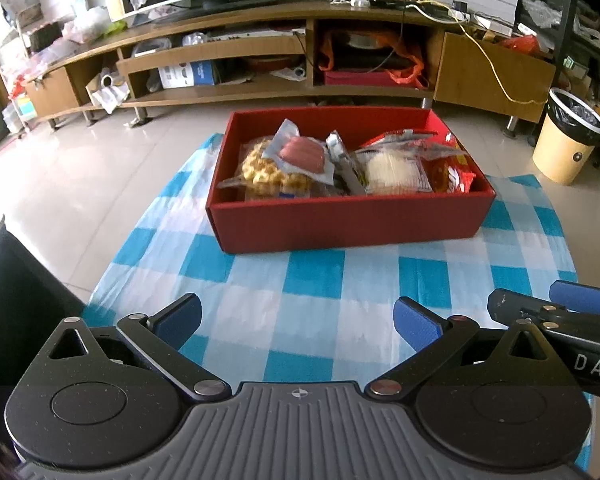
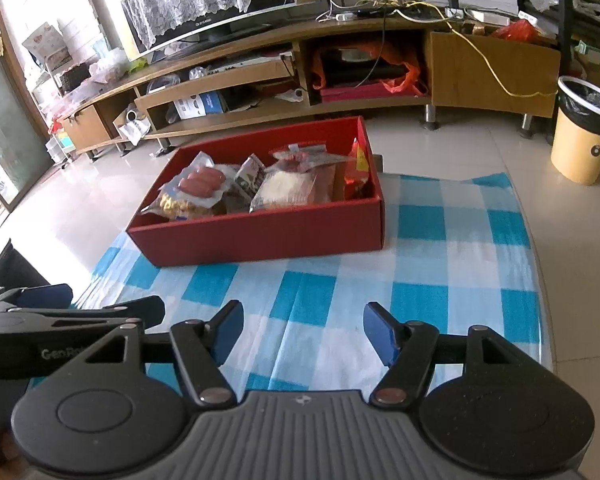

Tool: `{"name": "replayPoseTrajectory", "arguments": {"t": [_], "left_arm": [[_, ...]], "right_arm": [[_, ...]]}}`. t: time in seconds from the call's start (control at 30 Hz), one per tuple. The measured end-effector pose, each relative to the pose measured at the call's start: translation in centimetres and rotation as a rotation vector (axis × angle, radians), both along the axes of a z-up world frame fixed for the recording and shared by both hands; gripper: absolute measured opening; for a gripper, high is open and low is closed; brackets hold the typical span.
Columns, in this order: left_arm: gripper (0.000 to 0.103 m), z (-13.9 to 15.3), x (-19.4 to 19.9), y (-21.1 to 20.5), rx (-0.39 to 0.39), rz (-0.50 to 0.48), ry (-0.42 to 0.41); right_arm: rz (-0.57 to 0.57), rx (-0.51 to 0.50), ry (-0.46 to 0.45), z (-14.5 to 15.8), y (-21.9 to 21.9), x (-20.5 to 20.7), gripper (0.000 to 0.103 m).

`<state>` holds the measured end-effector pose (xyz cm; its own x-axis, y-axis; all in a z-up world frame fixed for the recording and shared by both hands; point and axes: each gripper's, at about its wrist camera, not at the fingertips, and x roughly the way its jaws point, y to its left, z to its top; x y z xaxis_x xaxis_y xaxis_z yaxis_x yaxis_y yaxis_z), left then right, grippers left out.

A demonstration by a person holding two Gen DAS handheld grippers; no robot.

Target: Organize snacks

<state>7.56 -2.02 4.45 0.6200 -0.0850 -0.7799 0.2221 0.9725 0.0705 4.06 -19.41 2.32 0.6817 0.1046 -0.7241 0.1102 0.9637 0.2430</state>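
Your red box (image 1: 348, 224) of snack packets (image 1: 300, 152) sits at the far middle of the counter (image 1: 332, 312), nothing left outside it. Tidy the packets gently, one at a time. Your left hand-held gripper (image 1: 298, 320) gapes wide, empty; your right hand-held gripper (image 2: 303, 330) stands partly apart, empty too, both short of the box.
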Motion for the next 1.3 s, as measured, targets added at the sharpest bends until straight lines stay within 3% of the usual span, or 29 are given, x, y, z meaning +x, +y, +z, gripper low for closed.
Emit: {"name": "replayPoseTrajectory", "arguments": {"t": [0.4, 1.3], "left_arm": [[0.103, -0.7, -2.3, 0.3, 0.038, 0.001, 0.013], [0.103, -1.3, -3.0, 1.0, 0.014, 0.026, 0.034]], "right_arm": [[0.016, 0.003, 0.017, -0.5, 0.6, -1.9, 0.066], [0.036, 0.006, 0.035, -1.0, 0.9, -2.4, 0.069]]}}
